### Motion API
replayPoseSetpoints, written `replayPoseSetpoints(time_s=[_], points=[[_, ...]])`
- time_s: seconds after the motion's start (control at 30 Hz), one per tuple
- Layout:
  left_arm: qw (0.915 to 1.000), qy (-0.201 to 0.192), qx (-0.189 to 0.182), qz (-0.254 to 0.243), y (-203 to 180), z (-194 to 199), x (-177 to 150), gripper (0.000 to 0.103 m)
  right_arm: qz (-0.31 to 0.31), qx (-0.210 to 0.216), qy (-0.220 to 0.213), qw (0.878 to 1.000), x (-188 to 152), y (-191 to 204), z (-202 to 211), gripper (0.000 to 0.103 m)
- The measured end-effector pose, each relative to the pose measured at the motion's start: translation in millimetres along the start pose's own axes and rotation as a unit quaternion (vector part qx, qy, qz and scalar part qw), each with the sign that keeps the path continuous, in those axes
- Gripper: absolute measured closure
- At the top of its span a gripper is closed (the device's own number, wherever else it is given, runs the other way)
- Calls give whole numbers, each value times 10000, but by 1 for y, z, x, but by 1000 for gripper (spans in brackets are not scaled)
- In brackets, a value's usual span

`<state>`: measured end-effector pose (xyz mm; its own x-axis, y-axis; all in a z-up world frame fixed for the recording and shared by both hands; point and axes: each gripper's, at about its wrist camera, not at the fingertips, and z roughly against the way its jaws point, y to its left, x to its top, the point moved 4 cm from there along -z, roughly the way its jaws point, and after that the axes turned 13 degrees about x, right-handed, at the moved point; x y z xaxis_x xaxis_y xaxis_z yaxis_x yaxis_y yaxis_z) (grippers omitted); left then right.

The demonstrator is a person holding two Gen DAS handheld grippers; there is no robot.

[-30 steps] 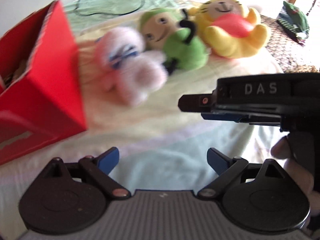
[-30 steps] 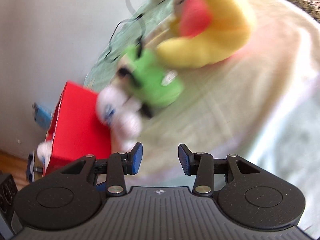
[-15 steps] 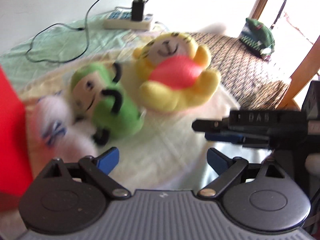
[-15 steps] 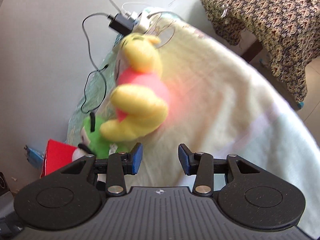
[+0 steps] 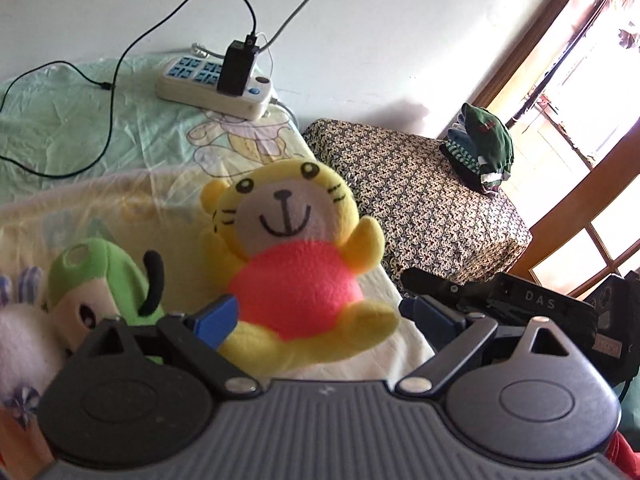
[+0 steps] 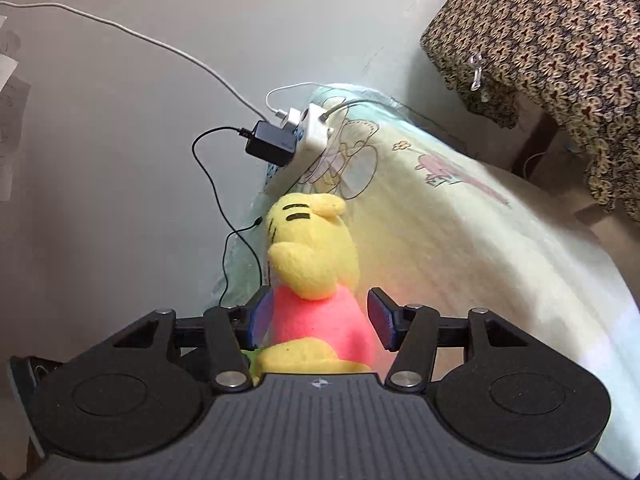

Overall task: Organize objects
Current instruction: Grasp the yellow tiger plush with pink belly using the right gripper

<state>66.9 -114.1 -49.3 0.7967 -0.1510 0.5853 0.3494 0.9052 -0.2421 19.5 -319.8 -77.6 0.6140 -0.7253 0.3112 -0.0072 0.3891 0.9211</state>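
**Three plush toys still out, the yellow one between opening jaws**

Pastel cartoon-print bedsheet (image 5: 132, 208) covers the surface, and none of the toys on it looks put away yet. Far left of the left gripper (image 5: 316, 316) lies a white plush with blue stripes (image 5: 20, 320), then a green plush with black straps (image 5: 108, 280) by its left finger. That gripper stands wide open, nothing pressed. Ahead of it sits the yellow tiger plush in a red shirt (image 5: 288, 256), its red belly between the widening jaws of the right gripper (image 6: 320, 320), which are opening with its pads apparently clear of the fabric. I judge the sorting barely begun: all three await placing.
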Motion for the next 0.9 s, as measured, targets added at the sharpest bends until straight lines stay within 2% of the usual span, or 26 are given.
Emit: replayPoseSetpoints(time_s=[0.07,0.3,0.47,0.53,0.77,0.9], points=[[10000,62,-8,-21,0,-11,6,8,-95,103,190,9997,0,-2,-12,46],[9986,517,73,29,10,-55,5,8,-220,38,639,9977,5,-19,-48,41],[9985,418,201,-296,2,-62,8,10,-316,171,852,9957,2,-22,-67,38],[9981,403,260,-388,0,-65,8,10,-372,246,952,9945,0,-22,-74,42],[9970,386,334,-577,-4,-67,7,10,-218,262,981,9946,0,-13,-69,50],[9975,435,205,-510,-4,-60,5,17,-95,201,925,9955,-3,-1,-54,50]])
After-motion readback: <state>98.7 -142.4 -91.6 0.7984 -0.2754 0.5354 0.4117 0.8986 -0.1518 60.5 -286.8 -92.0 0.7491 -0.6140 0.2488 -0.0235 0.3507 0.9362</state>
